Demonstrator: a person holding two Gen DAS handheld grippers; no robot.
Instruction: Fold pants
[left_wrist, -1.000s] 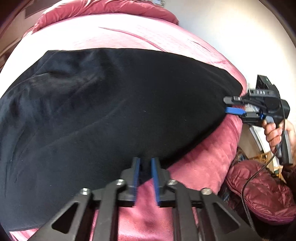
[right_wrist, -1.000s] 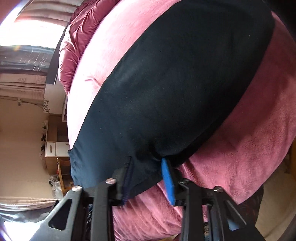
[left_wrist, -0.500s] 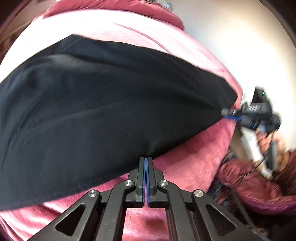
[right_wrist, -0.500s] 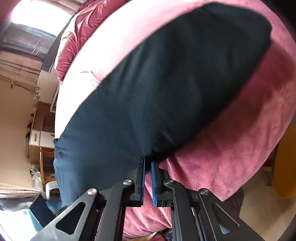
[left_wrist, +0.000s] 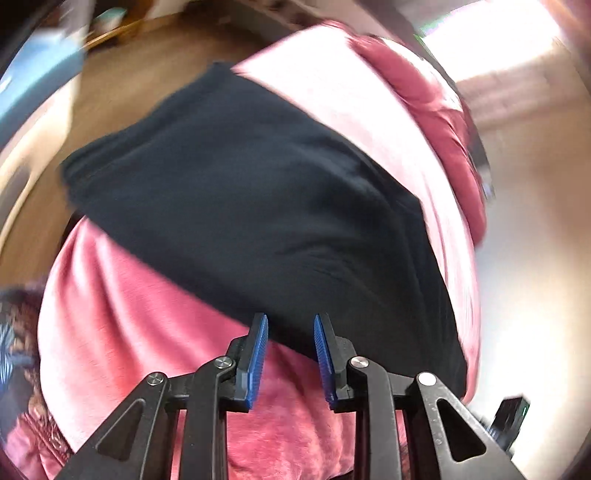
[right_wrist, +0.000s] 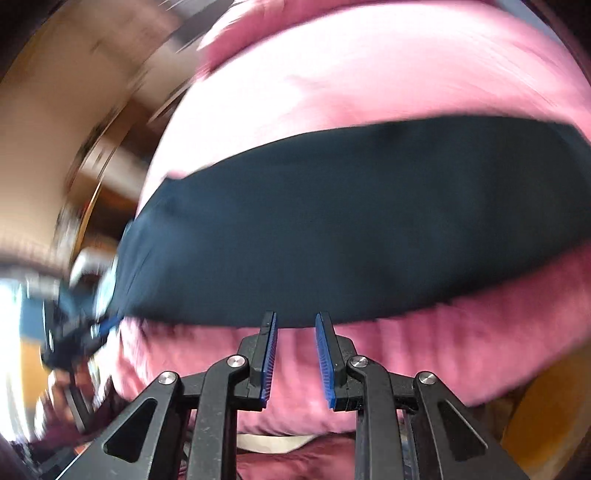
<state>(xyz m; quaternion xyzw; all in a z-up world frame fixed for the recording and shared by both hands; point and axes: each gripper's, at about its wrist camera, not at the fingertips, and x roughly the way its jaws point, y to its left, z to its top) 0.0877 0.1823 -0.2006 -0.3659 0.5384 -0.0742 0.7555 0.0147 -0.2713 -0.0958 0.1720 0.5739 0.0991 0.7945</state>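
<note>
Just ahead, pants (left_wrist: 258, 206), tool (left_wrist: 290, 354) parted

The pants (left_wrist: 258, 206) lie flat on the blanket (left_wrist: 155, 332), across its middle.

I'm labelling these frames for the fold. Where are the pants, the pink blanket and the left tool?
pants (left_wrist: 240, 206): left wrist view, middle of the dark cloth.
pink blanket (left_wrist: 140, 325): left wrist view, bare patch below the pants' edge.
left tool (left_wrist: 290, 354): left wrist view, gap midway between its blue fingertips.
</note>
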